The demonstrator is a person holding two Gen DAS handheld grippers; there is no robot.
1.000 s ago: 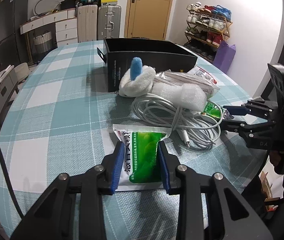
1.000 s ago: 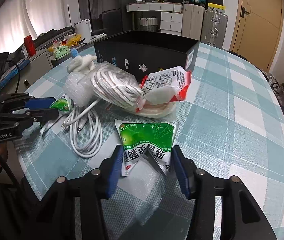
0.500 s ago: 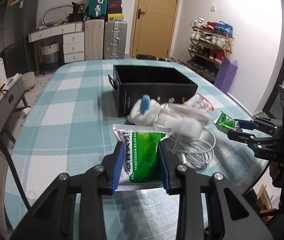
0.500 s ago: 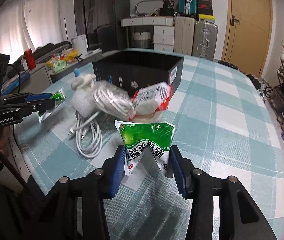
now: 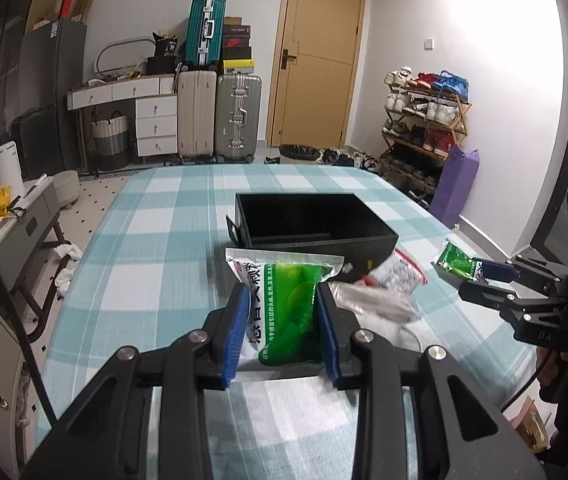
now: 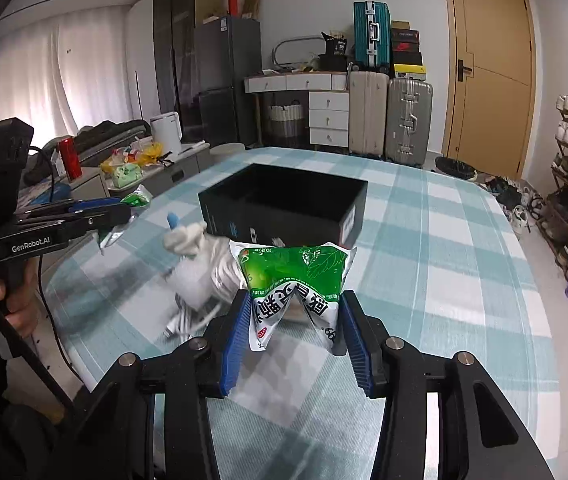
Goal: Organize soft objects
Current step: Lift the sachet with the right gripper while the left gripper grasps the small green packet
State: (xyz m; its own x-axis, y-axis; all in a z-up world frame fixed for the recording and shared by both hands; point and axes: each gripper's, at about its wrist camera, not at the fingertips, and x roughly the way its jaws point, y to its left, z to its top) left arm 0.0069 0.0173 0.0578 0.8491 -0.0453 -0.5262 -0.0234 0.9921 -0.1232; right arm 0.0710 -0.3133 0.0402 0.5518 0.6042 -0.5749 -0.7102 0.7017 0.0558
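Note:
My left gripper [image 5: 281, 330] is shut on a green and white packet [image 5: 284, 304] and holds it well above the checked table. My right gripper [image 6: 296, 336] is shut on a second green and white packet [image 6: 296, 280], also raised. Each gripper shows in the other's view: the right one [image 5: 480, 276] at the right edge, the left one [image 6: 123, 208] at the left. An open black box [image 5: 316, 224] stands on the table ahead; it also shows in the right wrist view [image 6: 284, 204]. Below lie a white plush with a blue tip [image 6: 183, 236], a red and white bag [image 5: 400, 276] and white cable, blurred.
The teal checked tablecloth [image 5: 155, 248] covers a rounded table. Suitcases [image 5: 219, 116] and white drawers stand by the far wall, a shoe rack [image 5: 424, 120] at the right, a grey side cabinet [image 5: 15, 224] with clutter at the left.
Both grippers have risen from the table with their packets, and the views now look down on the box and the pile from higher up.

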